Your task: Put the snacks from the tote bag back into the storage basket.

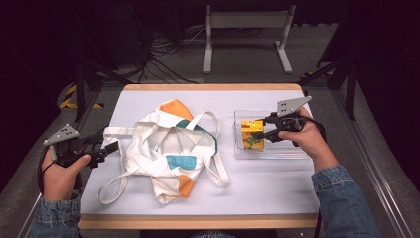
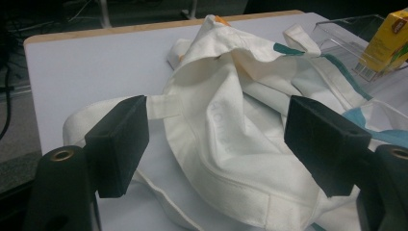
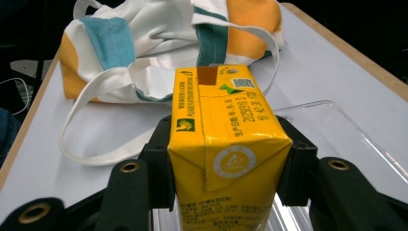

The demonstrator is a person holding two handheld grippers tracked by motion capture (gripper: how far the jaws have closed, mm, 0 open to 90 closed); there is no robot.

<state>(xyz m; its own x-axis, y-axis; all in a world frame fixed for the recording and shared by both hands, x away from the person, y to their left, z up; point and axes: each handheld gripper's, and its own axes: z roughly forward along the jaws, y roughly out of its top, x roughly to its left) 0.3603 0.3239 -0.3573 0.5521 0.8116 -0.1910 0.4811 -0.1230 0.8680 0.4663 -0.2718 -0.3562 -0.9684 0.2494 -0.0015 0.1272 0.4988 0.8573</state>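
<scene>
A yellow drink carton (image 1: pixel 252 134) stands upright in a clear plastic tray (image 1: pixel 277 154) at the table's right. My right gripper (image 1: pixel 265 130) reaches in from the right and is shut on it. In the right gripper view the black pads (image 3: pixel 161 159) press both sides of the carton (image 3: pixel 226 130). A crumpled white tote bag (image 1: pixel 171 148) with orange and teal patches lies mid-table. My left gripper (image 1: pixel 113 148) sits at the bag's left edge, open. In the left gripper view its jaws (image 2: pixel 216 118) stand wide apart, with bag fabric (image 2: pixel 231 125) lying between and beyond them, untouched by the pads.
The white table (image 1: pixel 267 191) has a wooden rim. The bag's loose handles (image 1: pixel 111 186) loop toward the front and over the middle. Beyond the table stand a white metal frame (image 1: pixel 247 22) and floor cables. The tray (image 3: pixel 337 130) extends right of the carton.
</scene>
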